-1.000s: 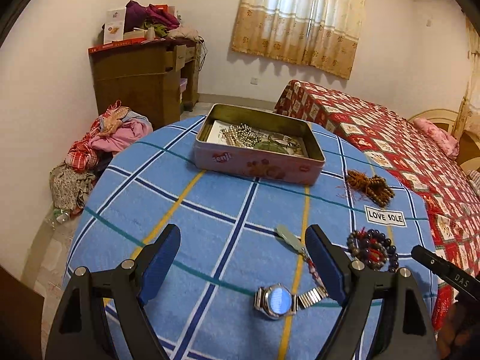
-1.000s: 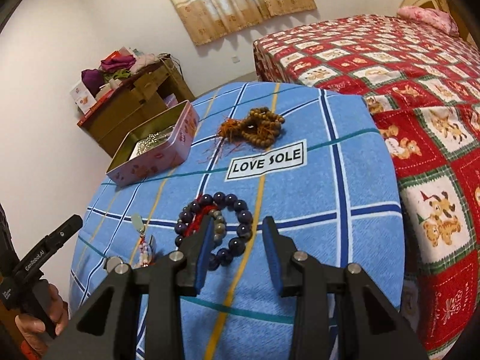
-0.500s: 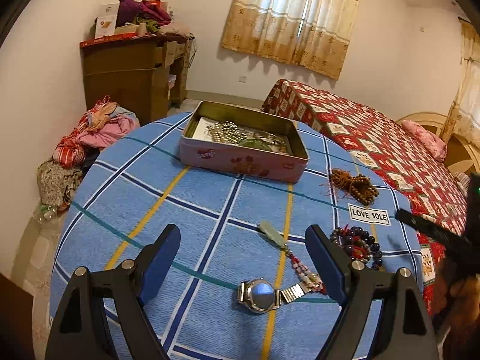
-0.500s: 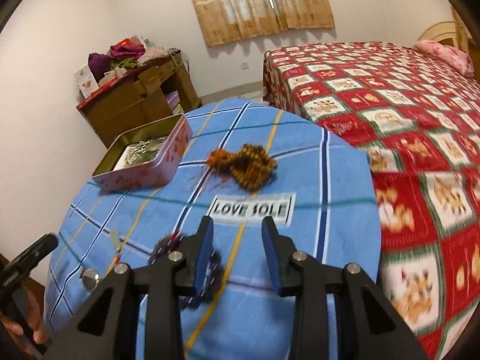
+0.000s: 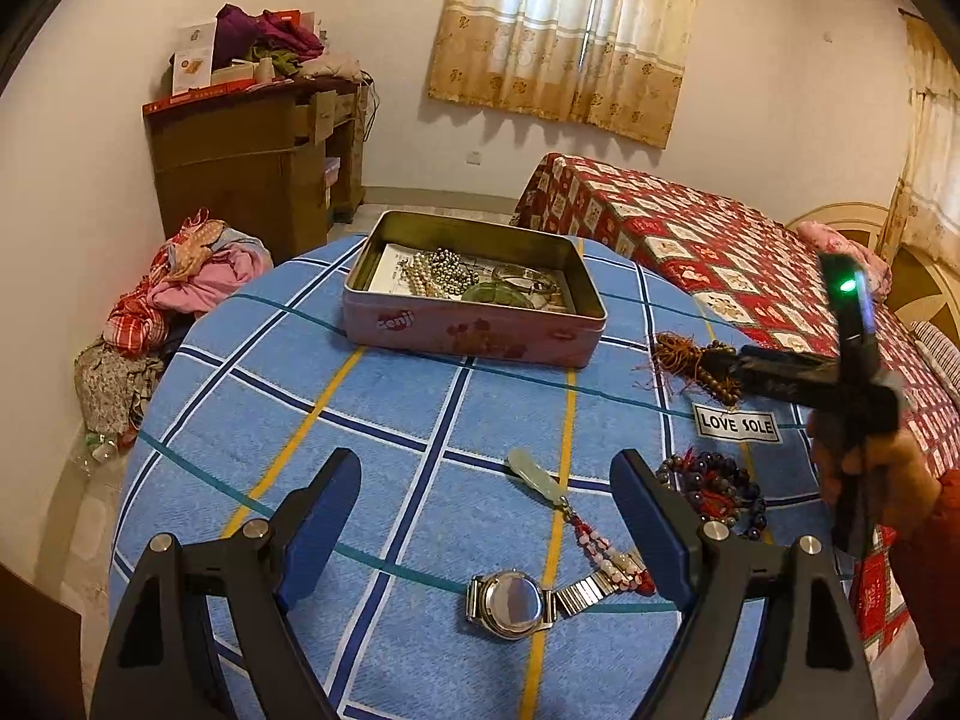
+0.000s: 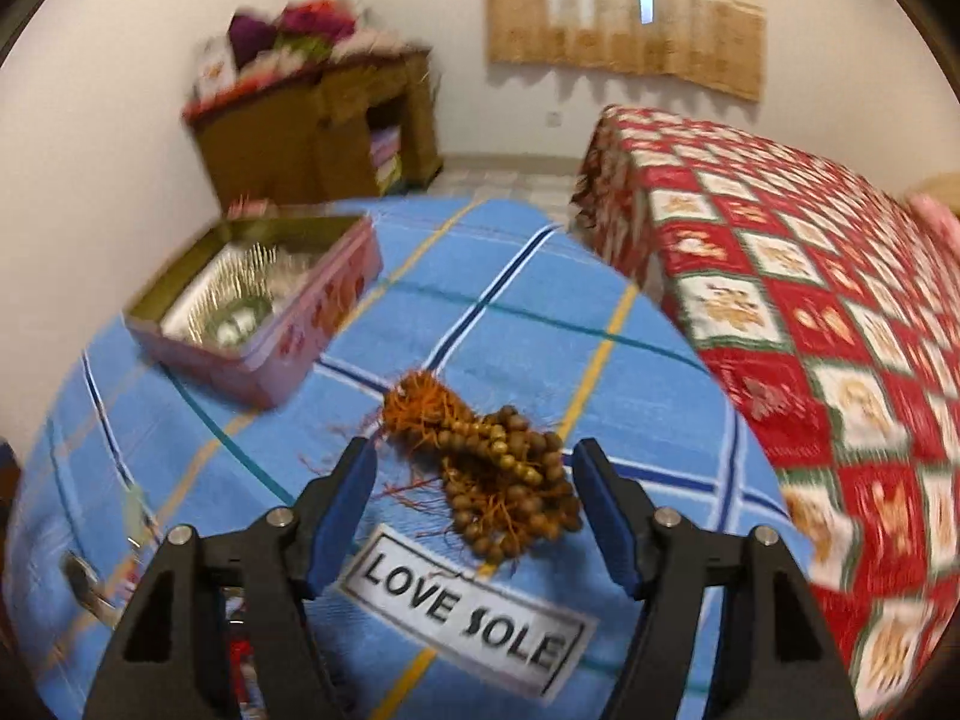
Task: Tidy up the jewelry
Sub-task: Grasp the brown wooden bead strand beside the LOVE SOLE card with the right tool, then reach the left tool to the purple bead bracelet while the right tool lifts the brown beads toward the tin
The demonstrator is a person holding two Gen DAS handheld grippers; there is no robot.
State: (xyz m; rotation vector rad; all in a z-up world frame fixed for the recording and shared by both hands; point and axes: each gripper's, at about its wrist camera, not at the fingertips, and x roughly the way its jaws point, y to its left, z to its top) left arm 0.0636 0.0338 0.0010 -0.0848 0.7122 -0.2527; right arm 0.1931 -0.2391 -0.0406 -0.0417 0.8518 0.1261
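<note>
Currently the target is the bundle of brown wooden prayer beads with an orange tassel (image 6: 498, 462), lying on the blue plaid tablecloth (image 6: 528, 336) just beyond the white "LOVE SOLE" label (image 6: 468, 606) and well short of the pink rectangular tin (image 6: 264, 360). I hold the right gripper (image 6: 474, 516) over it; its jaws have just been opening and now stand apart on either side of the bundle, with the beads between them but not pressed.

To do this step well, I centre the blue pads on the dense bead mass, not on the loose tassel threads, which I judge would slip out. I lower until the fingertips (image 6: 348, 480) reach the cloth, then close firmly. The strands are heaped, so a shallow pinch may lift only one loop and let the rest trail; a deep, central pinch is safer. The right wrist view is blurred, so I settle the hand before closing.

The tin already contains a pearl strand and other pieces, and I expect the beads to go there next.

The left gripper (image 5: 486, 510) is wide open and holds nothing, poised above the silver wristwatch (image 5: 510, 603), with the pale jade pendant on a beaded cord (image 5: 540, 483) and the dark purple bead bracelet (image 5: 714, 489) lying beside it.
</note>
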